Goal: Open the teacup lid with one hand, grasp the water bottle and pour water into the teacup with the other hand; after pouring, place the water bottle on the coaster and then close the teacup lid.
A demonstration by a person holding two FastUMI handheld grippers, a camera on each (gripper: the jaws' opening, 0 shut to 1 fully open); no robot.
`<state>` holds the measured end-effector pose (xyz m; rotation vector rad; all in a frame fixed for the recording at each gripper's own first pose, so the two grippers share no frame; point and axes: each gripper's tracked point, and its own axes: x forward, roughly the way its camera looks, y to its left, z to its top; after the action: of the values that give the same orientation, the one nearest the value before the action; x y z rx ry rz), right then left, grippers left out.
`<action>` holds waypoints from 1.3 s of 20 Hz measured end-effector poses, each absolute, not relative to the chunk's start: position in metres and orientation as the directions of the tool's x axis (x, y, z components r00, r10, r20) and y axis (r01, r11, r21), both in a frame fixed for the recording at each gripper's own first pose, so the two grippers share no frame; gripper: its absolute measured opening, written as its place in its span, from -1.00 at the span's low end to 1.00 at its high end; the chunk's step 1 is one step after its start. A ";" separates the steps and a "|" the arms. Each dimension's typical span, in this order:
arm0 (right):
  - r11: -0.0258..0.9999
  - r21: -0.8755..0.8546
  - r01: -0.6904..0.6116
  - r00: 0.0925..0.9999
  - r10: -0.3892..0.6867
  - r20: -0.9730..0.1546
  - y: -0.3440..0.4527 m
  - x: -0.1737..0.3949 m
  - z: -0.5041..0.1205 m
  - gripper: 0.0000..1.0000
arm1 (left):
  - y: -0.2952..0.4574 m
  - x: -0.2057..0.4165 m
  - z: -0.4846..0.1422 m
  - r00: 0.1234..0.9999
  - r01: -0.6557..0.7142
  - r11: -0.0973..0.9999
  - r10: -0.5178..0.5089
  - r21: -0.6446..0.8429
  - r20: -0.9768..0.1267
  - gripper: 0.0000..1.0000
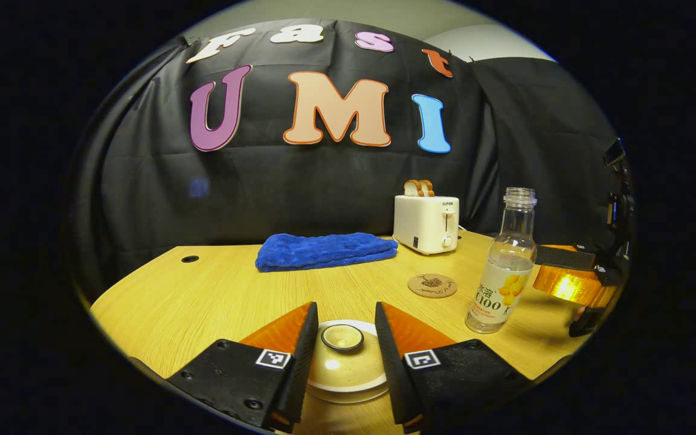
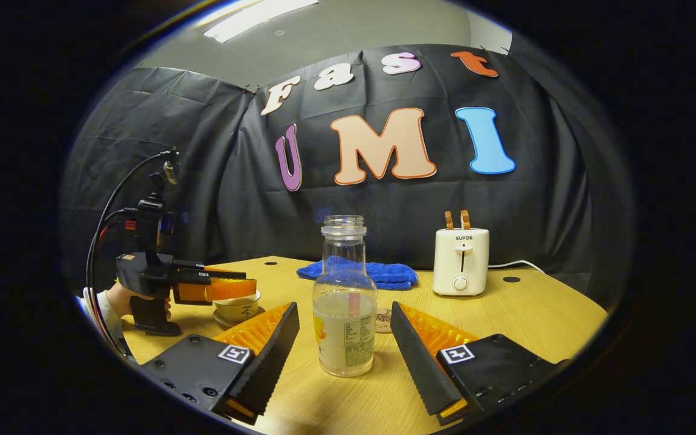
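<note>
The teacup's cream lid (image 1: 348, 365) with a dark round knob (image 1: 342, 337) lies low between my left gripper's (image 1: 346, 305) fingers, which stand open on either side of the knob without pressing it. In the right gripper view the left gripper (image 2: 245, 289), held by a hand, hovers over the teacup (image 2: 238, 309) on its saucer. The clear, uncapped water bottle (image 2: 345, 308), about half full, stands upright between my right gripper's (image 2: 344, 305) open fingers, untouched. From the left gripper view the bottle (image 1: 504, 272) has the right gripper (image 1: 538, 267) just to its right. A round cork coaster (image 1: 432, 285) lies beside the bottle.
A white toaster (image 1: 426, 223) with bread slices stands at the back of the wooden table (image 1: 203, 290). A folded blue cloth (image 1: 324, 251) lies to its left. The toaster's cable (image 2: 517, 264) runs off to the right.
</note>
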<state>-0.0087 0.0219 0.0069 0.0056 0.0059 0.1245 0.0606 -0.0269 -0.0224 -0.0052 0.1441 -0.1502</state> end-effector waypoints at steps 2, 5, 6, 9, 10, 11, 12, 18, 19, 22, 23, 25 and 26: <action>0.992 0.006 -0.124 0.992 0.124 -0.005 0.021 -0.008 0.006 0.94 | -0.026 0.061 -0.022 0.979 0.144 0.989 -0.146 -0.019 -0.141 -0.12; 0.992 0.006 -0.124 0.992 0.124 -0.005 0.021 -0.008 0.006 0.94 | -0.026 0.062 -0.021 0.979 0.149 0.989 -0.150 -0.020 -0.135 -0.38; 0.992 0.006 -0.124 0.992 0.124 -0.005 0.022 -0.008 0.007 0.94 | -0.026 0.062 -0.022 0.979 0.148 0.989 -0.150 -0.020 -0.135 -0.38; 0.992 0.005 -0.125 0.992 0.125 -0.005 0.021 -0.007 0.006 0.99 | -0.022 0.062 -0.019 0.983 0.135 0.991 -0.137 -0.022 -0.122 -0.41; 0.992 0.005 -0.125 0.992 0.125 -0.005 0.021 -0.006 0.007 0.99 | -0.020 0.062 -0.018 0.985 0.132 0.991 -0.134 -0.026 -0.110 -0.41; 0.992 0.006 -0.124 0.992 0.124 -0.006 0.021 -0.006 0.006 0.99 | -0.019 0.062 -0.016 0.986 0.126 0.992 -0.129 -0.031 -0.102 -0.41; 0.992 0.006 -0.124 0.992 0.124 -0.006 0.020 -0.006 0.006 0.94 | -0.018 0.062 -0.015 0.988 0.123 0.992 -0.125 -0.034 -0.092 -0.41; 0.991 0.006 -0.131 0.991 0.131 -0.009 0.021 -0.004 0.005 0.95 | -0.011 0.061 -0.014 0.992 0.103 0.994 -0.105 -0.032 -0.074 -0.41; 0.991 0.006 -0.132 0.991 0.132 -0.009 0.021 -0.003 0.004 0.97 | -0.010 0.061 -0.013 0.992 0.098 0.995 -0.100 -0.031 -0.070 -0.41; 0.991 0.007 -0.137 0.991 0.137 -0.012 0.021 -0.001 0.004 0.94 | -0.005 0.058 -0.012 0.994 0.082 0.996 -0.083 -0.025 -0.064 -0.41; 0.990 0.007 -0.139 0.990 0.139 -0.014 0.021 -0.001 0.003 0.90 | -0.002 0.056 -0.012 0.995 0.074 0.997 -0.075 -0.022 -0.061 -0.40; 0.990 0.008 -0.140 0.990 0.140 -0.021 0.020 0.000 0.001 0.90 | 0.005 0.051 -0.009 0.997 0.056 0.998 -0.057 -0.019 -0.051 -0.41; 0.990 0.008 -0.142 0.990 0.142 -0.025 0.020 0.001 0.001 0.90 | 0.008 0.049 -0.009 0.998 0.045 0.999 -0.046 -0.016 -0.048 -0.41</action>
<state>0.0007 0.0201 0.0009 0.0067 0.0253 0.1422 0.0492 0.0080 -0.0090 -0.0147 0.0485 -0.0457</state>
